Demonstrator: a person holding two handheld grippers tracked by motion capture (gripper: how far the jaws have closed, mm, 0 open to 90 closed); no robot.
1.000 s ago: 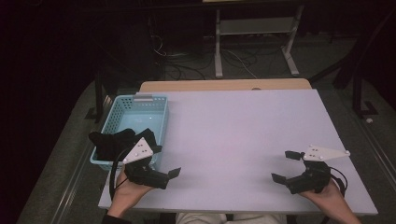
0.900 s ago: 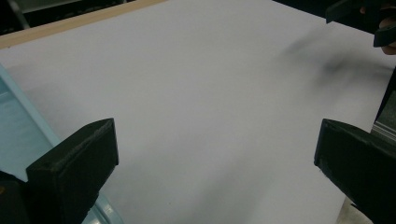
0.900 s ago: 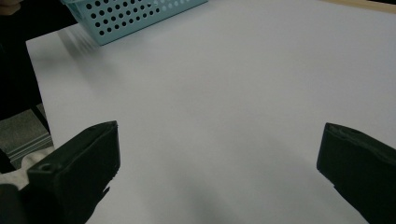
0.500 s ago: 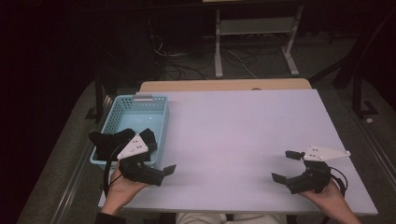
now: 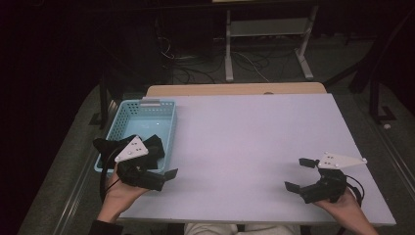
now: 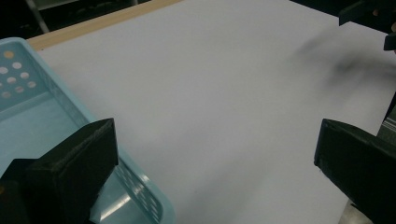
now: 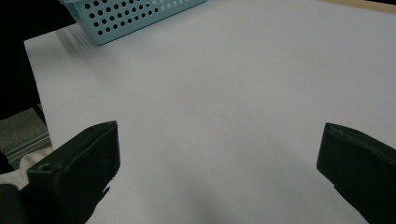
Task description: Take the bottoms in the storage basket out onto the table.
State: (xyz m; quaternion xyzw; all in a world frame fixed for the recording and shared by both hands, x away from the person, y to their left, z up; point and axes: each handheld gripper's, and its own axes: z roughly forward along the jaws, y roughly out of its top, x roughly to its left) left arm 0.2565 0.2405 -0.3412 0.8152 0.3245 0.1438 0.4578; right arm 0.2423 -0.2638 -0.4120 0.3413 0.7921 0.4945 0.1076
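Jaws on both grippers are standing wide apart, gripping nothing. The white table [image 5: 254,147] is lying bare between them. The light blue perforated basket [image 5: 147,117] is sitting at ten o'clock on the tabletop, along its left edge. The left gripper [image 5: 164,169] is hovering over the basket's near corner at eight o'clock; the right gripper [image 5: 301,174] is resting at four o'clock, well apart.

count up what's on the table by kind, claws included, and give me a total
Basket: 1
Claws: 2, left claw and right claw, both open, nothing held
Total: 3
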